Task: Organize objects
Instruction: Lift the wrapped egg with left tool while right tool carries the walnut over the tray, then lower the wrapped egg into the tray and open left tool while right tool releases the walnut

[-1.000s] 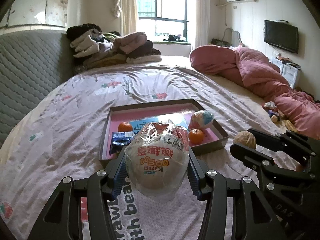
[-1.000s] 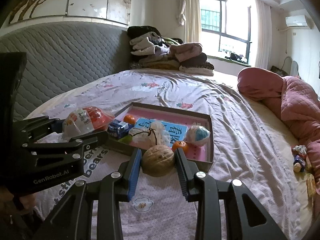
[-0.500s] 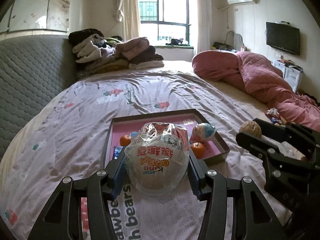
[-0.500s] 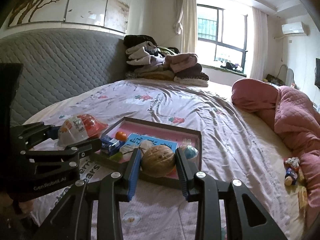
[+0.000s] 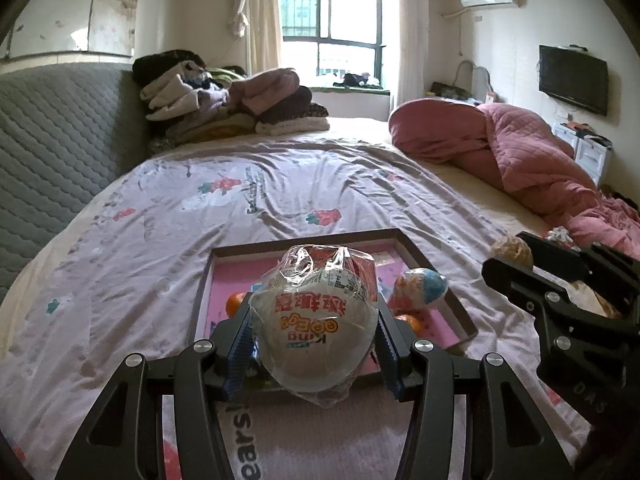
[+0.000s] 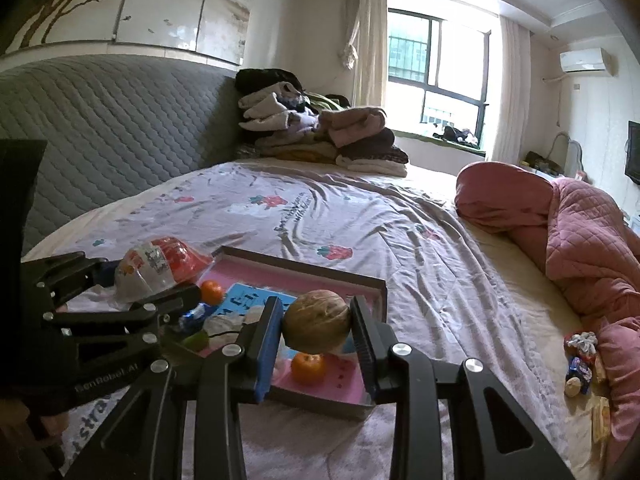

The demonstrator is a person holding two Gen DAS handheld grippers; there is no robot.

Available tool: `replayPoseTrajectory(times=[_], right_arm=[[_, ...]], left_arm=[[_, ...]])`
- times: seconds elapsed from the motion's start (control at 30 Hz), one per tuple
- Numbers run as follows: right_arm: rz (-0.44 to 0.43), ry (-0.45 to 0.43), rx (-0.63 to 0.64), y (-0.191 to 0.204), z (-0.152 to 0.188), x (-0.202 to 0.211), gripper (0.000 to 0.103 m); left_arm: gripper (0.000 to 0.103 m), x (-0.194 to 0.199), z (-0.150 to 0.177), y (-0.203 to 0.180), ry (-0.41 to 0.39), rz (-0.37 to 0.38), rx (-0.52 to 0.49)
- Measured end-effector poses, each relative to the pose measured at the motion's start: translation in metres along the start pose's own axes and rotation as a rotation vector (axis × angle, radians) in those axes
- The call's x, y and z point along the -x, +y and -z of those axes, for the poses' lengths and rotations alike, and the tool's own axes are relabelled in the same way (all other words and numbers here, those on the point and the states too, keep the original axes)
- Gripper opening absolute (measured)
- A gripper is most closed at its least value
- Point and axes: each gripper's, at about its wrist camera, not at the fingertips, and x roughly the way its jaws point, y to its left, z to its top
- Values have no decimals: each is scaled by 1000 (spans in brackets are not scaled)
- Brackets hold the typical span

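We hold two grippers over a bed spread with a lilac strawberry-print sheet. The left gripper has its jaws clamped on a plastic-wrapped chocolate egg, white half toward us, red half away; the wide grip suits its bulging sides and slack wrapper. The right gripper has its jaws closed on a walnut, pinched across its middle so the round shell cannot roll out. Both are carried in the air above the near end of a shallow brown box tray with a pink floor, which lies flat on the sheet and seems to be where loose things are gathered. Inside it we see a small orange fruit directly below the walnut, another orange fruit toward the far left corner, a blue printed card, a foil-wrapped egg in pink, white and blue, a blue sweet wrapper and a crumpled white scrap. The tray's near half is crowded, so we judge that free floor lies mainly toward the far rim. The two grippers hang close side by side and could knock together. Well to the right, small wrapped sweets lie beside a rumpled pink quilt, outside the tray. Folded clothes are stacked by the grey padded headboard.
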Motion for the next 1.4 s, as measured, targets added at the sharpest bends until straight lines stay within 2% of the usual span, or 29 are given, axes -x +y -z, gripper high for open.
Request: replayPoseTrajectory(times=[0.67,1.13,1.4], right_arm=[[4,155,-64,-28,54,-84,35],[7,194,-77,-27,68,-106,35],[12,203,-92,-31,70,-108,35]], left_arm=[[55,-86,25,-10,125,-6,-16],[55,-108,37,-14,166,-28,-39],[54,-112,47,-17,191,-5,-37]])
